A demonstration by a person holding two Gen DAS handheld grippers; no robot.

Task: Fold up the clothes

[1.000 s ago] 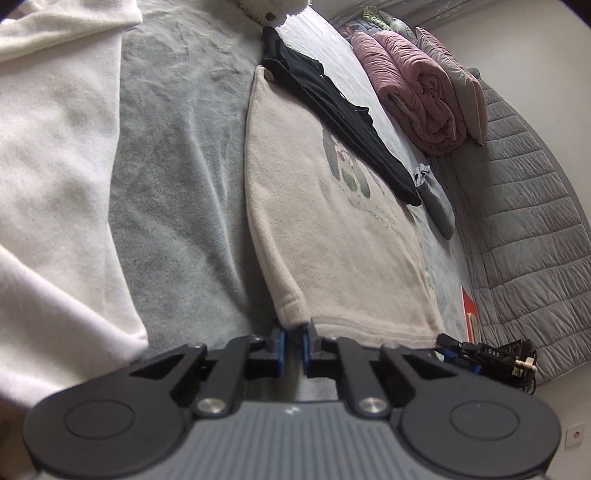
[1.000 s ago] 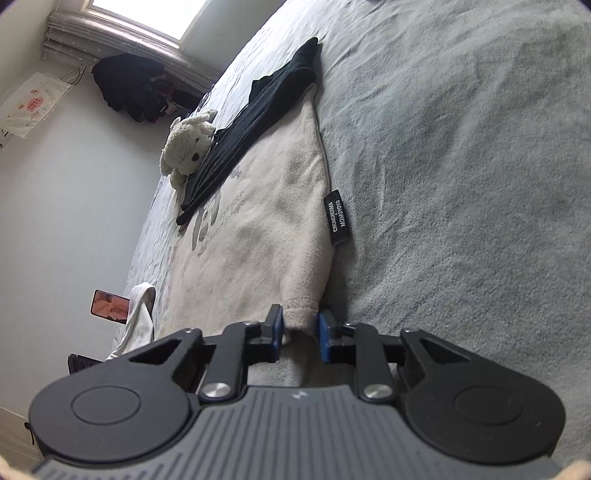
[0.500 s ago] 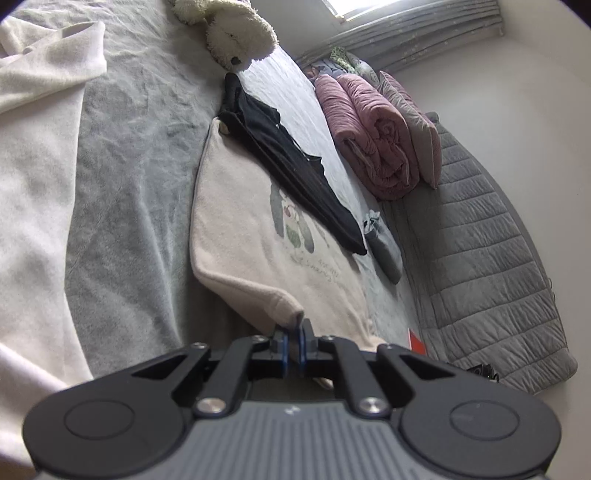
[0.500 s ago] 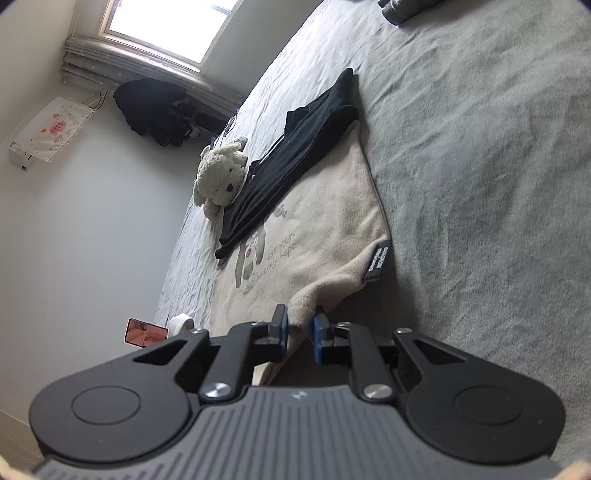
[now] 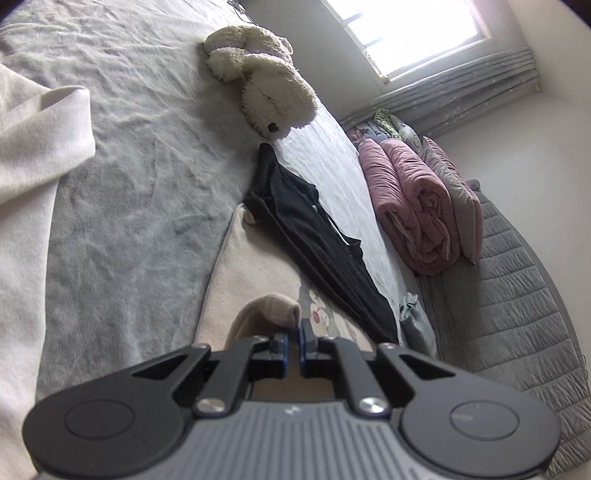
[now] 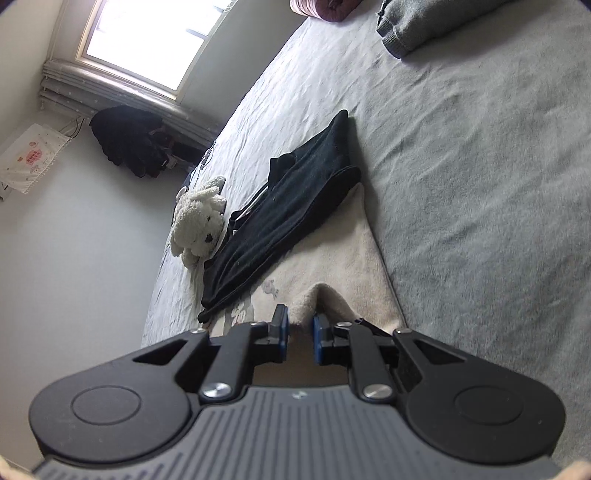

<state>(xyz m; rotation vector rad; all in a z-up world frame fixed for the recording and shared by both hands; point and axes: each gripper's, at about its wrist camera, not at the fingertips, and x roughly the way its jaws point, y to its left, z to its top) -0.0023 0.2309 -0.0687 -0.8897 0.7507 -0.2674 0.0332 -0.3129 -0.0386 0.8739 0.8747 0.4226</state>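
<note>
A beige sweater [image 5: 247,273] with a small printed picture lies on the grey bed cover [image 5: 129,192]. My left gripper [image 5: 293,332] is shut on one near corner of it and holds that corner up, folded over the sweater. In the right wrist view the beige sweater [image 6: 351,258] shows again, and my right gripper [image 6: 300,325] is shut on its other near corner, with the cloth bunched between the pads. A black garment [image 5: 314,240] lies across the sweater's far edge, also the black garment [image 6: 284,206] in the right view.
A white plush dog [image 5: 266,92] lies beyond the black garment. A cream cloth [image 5: 33,155] covers the bed at left. A rolled pink quilt [image 5: 413,214] and grey quilted padding [image 5: 517,295] sit at right. A grey knit garment [image 6: 424,22] lies far off. A window [image 6: 147,40] is behind.
Both grippers have lifted their sweater corners off the bed and carried them forward towards the black garment, so the near edge now folds over the sweater. The views have tilted up.
</note>
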